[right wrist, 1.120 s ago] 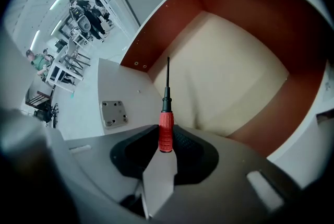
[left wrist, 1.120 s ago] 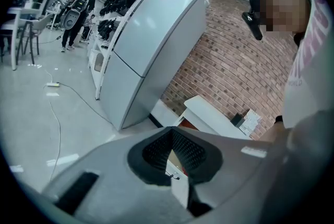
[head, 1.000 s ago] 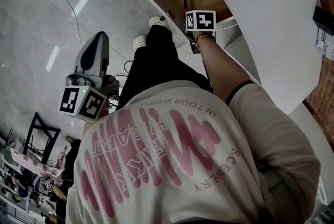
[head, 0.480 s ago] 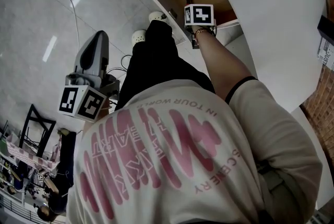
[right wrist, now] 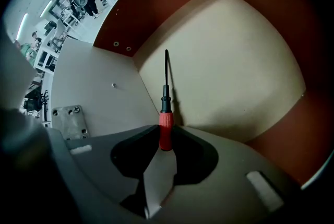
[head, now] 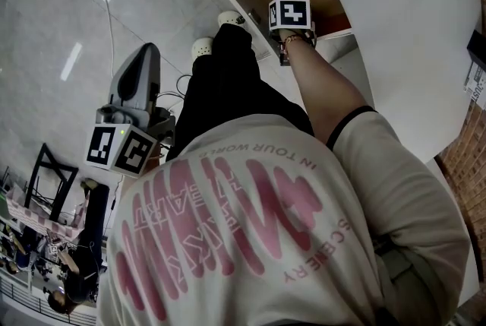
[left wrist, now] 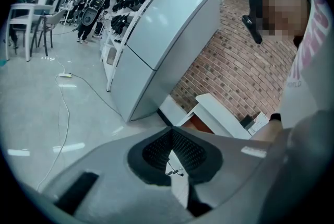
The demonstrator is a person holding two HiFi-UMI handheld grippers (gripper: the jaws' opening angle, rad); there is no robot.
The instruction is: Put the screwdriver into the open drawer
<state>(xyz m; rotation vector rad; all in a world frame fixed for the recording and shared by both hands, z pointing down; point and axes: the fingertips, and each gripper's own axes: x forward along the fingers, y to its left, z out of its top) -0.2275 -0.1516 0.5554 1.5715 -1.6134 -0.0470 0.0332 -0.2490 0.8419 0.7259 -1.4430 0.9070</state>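
- A pale grey polished floor (head: 68,13) runs under a white tabletop (head: 402,28), with a red brick wall (left wrist: 229,56) behind it. Below the tabletop a drawer with a tan bottom and reddish-brown walls (right wrist: 229,61) stands pulled open.
- The slim screwdriver with a red handle and black shaft (right wrist: 165,122) is over the inside of the open drawer, near its front left corner, with its shaft pointing down at the tan bottom. Whether its tip touches the bottom I cannot tell.
- The right gripper (right wrist: 165,137) has its jaws pinching the red handle at its end, so the screwdriver is held, not laid down.
- My reading is that the carry is nearly done. What is left is to bring the tool down to the drawer bottom, spread the jaws and draw the gripper out.
- The person's bare right forearm (head: 323,89) is stretched forward, with the gripper pointing almost straight down into the drawer.
- The left gripper (left wrist: 169,131) hangs at the person's left side, well apart from the drawer and tilted a little downward. Its jaws are pressed together at the tips with nothing between them.
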